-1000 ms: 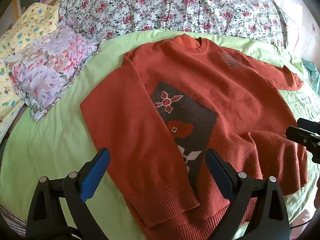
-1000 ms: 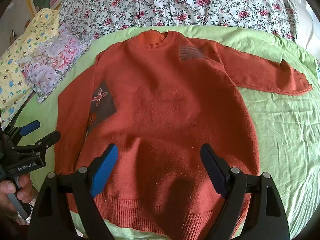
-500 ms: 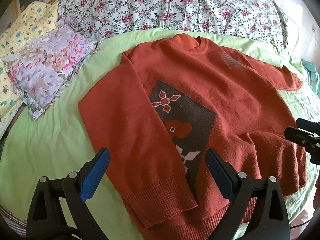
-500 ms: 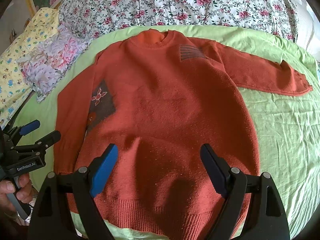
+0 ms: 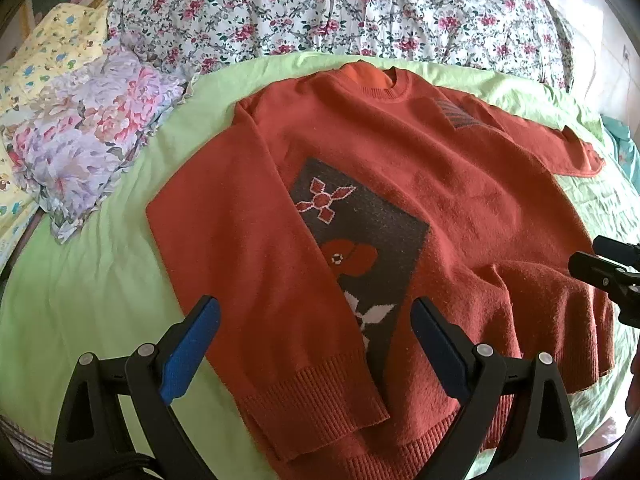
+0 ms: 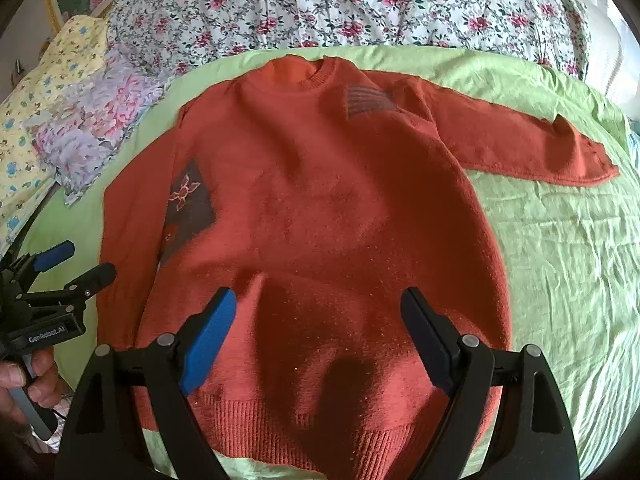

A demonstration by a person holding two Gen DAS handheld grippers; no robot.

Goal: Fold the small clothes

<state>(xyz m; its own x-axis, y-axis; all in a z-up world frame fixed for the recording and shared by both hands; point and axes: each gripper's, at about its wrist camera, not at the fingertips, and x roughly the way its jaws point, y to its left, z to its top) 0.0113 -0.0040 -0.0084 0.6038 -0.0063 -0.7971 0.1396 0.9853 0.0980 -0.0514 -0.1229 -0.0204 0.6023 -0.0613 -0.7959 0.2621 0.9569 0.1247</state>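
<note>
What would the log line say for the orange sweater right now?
step: fold | orange knit sweater: flat on green sheet, left sleeve folded in, other out | left tongs: open | right tongs: open

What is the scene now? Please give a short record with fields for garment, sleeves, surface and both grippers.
garment: orange knitted sweater, lying flat
left sleeve: folded in over the front, partly covering the dark patterned panel
right sleeve: stretched out sideways
surface: light green bed sheet
left gripper: open, empty
right gripper: open, empty

Black fingers, blue pads, apparently "GenRobot.AI" lettering.
</note>
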